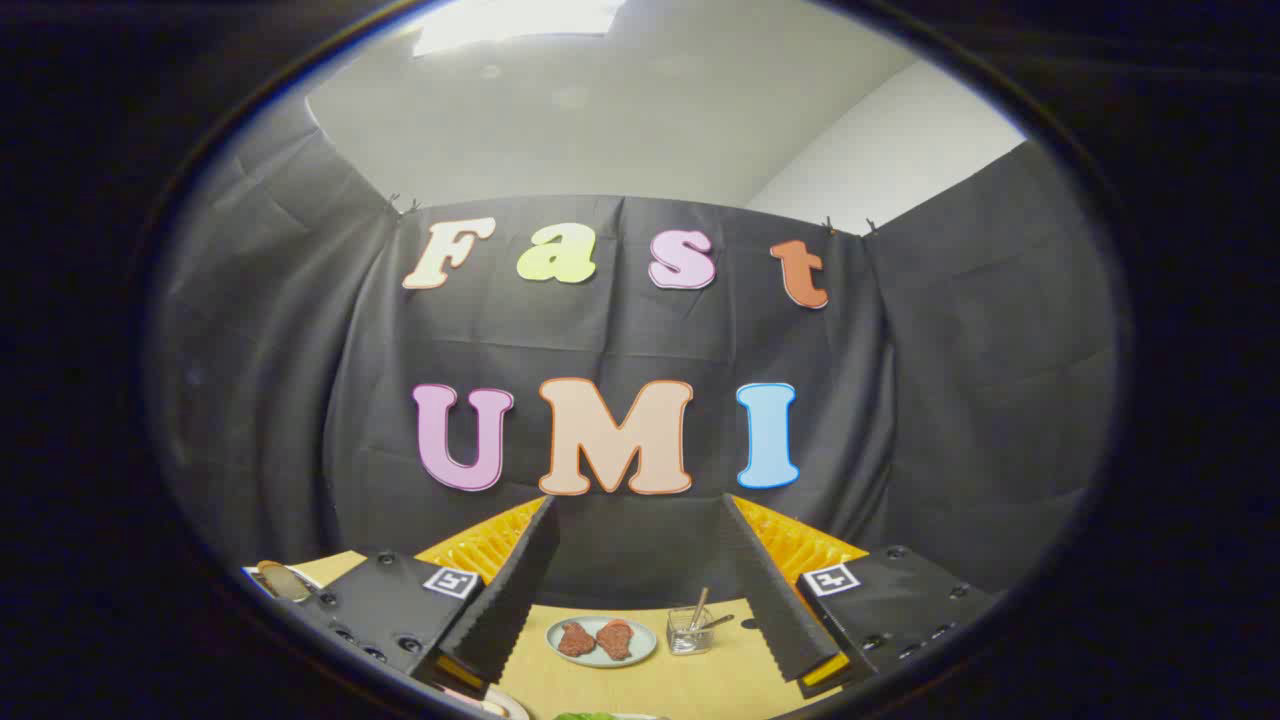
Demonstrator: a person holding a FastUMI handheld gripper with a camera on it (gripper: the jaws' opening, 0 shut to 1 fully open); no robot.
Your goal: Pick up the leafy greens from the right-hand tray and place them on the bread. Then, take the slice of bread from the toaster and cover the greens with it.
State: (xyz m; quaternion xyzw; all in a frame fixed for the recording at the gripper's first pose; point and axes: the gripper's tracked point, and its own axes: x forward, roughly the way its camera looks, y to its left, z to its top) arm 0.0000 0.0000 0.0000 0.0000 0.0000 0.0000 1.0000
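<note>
The tongs (640,590) are seen held wide apart above the bench (690,680), with nothing gripped or touched by either finger. Between the fingers, farther along the bench, a small plate (601,641) bearing two reddish-brown pieces is seen, and just beside it a clear glass cup (689,631) with utensils. A sliver of leafy greens (585,716) is visible nearest, below the plate.
</note>
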